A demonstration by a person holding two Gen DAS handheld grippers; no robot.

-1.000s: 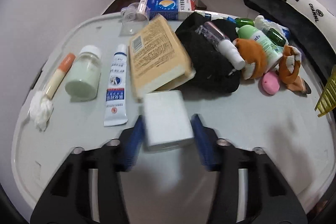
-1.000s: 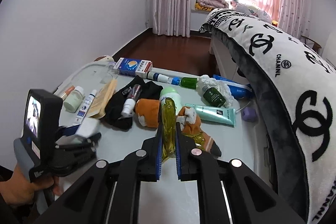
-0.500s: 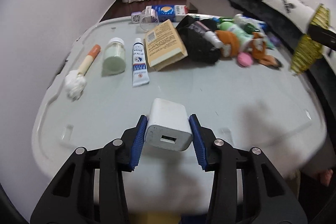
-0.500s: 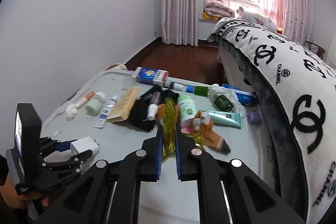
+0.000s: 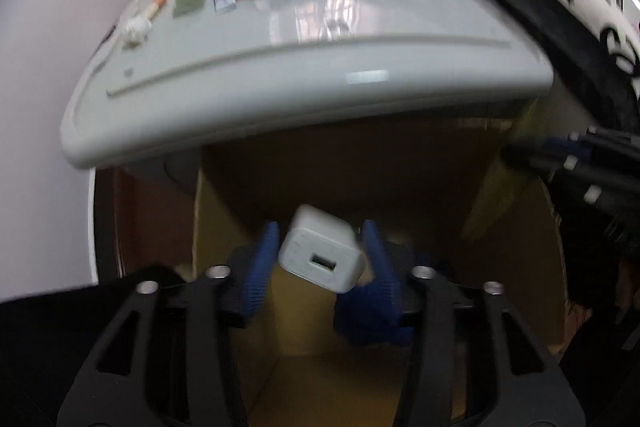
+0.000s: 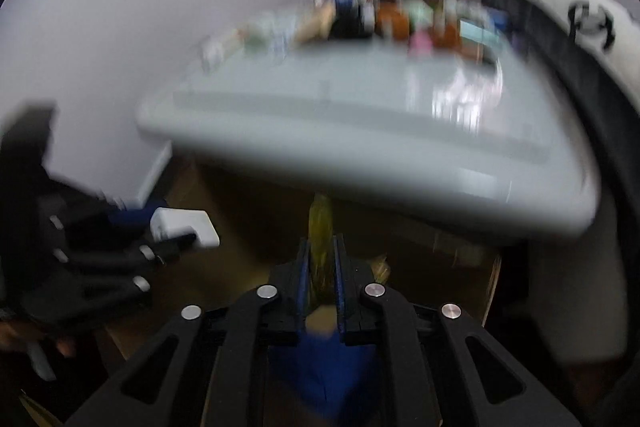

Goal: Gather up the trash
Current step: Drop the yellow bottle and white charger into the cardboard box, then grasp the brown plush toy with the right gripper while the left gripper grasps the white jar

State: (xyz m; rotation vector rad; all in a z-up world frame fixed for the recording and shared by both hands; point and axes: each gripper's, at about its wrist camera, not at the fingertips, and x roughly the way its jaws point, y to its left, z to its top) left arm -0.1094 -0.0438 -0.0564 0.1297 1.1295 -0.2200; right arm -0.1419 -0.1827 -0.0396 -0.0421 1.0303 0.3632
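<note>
Drop-off step, by the look of it: both tongs hang over the open cardboard box (image 5: 420, 187) set below the near edge of the grey table (image 5: 320, 39)

Left gripper (image 5: 318, 259): jaws have just been opening. The white charger (image 5: 322, 255) sits tilted between the blue pads, gap showing on its left side, so it reads as let go and about to fall. Box floor lies straight beyond the fingertips

Right gripper (image 6: 320, 267): jaws have just been opening a little, yet stand narrow; the yellow comb (image 6: 320, 227) is between them, sticking out ahead of the tips. Too blurred to tell whether the pads grip it

Both tools tip steeply down, the left gripper off to the right one's left, held by a hand (image 6: 24, 335) low in that view

Next move, I judge: spread the right jaws until the comb drops in, then lift both back toward the clutter at the table's far end
</note>
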